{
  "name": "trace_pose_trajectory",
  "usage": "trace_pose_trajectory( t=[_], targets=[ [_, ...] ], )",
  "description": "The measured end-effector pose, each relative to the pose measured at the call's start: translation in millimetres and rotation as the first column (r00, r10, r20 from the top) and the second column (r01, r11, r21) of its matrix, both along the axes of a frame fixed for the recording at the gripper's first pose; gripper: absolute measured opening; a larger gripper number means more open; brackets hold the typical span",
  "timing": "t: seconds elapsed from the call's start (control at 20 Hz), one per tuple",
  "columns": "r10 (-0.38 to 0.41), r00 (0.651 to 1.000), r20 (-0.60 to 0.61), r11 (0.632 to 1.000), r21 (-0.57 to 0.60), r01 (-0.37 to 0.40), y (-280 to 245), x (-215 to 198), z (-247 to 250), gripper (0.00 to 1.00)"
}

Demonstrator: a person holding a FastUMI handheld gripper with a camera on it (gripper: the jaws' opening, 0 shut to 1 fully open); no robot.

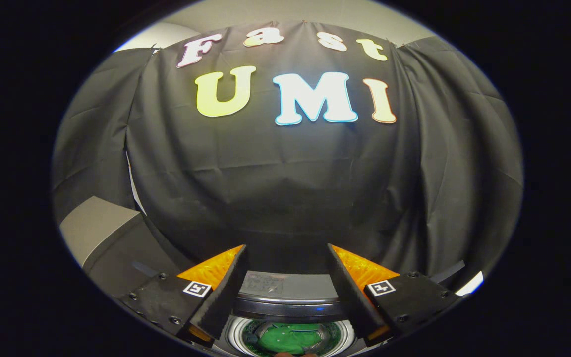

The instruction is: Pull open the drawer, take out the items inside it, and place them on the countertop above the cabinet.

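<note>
So the gripper (285, 292) is held with its two fingers spread wide apart, nothing pinched between them, pointing pretty much level at the booth wall. Right down low between the fingers, closest in, there's a round white-rimmed thing with something green (290, 338) sitting in it, maybe a bowl or tub with an item inside, I honestly can't tell what. Just past that is a grey ledge (285, 287) with a darker lip under it, which looks to me like the countertop edge or the top of the cabinet, but I wouldn't swear which. No drawer front or handle that I can make out from here. Off to the left further back there's a grey box-like block (99, 225), and beyond everything the black cloth (285, 183). If the job now is setting stuff up top, I'd tip the gripper down first so the target is actually in sight, then go in slow and square, fingers kept wide until they straddle the item.
</note>
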State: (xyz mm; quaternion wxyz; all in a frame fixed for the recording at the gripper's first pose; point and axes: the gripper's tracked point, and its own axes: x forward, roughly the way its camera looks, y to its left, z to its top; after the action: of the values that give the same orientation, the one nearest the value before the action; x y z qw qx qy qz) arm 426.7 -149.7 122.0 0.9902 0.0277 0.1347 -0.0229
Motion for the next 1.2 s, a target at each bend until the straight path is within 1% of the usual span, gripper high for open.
trace_pose_trajectory(
  t=[0.3,0.5,0.7,0.9,1.2],
  targets=[
    [-0.001,1.0,0.029,1.0,0.0,0.001,6.0,-24.4,-12.8,0.98],
    [0.018,0.999,0.03,1.0,-0.002,-0.018,13.2,-41.1,-27.4,0.98],
    [0.051,0.999,-0.019,0.997,0.058,-0.05,27.2,-63.0,-68.9,0.98],
    [0.049,0.998,-0.039,0.997,0.06,-0.046,27.5,-81.8,-100.7,0.98],
    [0.02,0.998,-0.064,0.997,0.08,-0.015,15.0,-94.1,-122.0,0.98]
  ],
)
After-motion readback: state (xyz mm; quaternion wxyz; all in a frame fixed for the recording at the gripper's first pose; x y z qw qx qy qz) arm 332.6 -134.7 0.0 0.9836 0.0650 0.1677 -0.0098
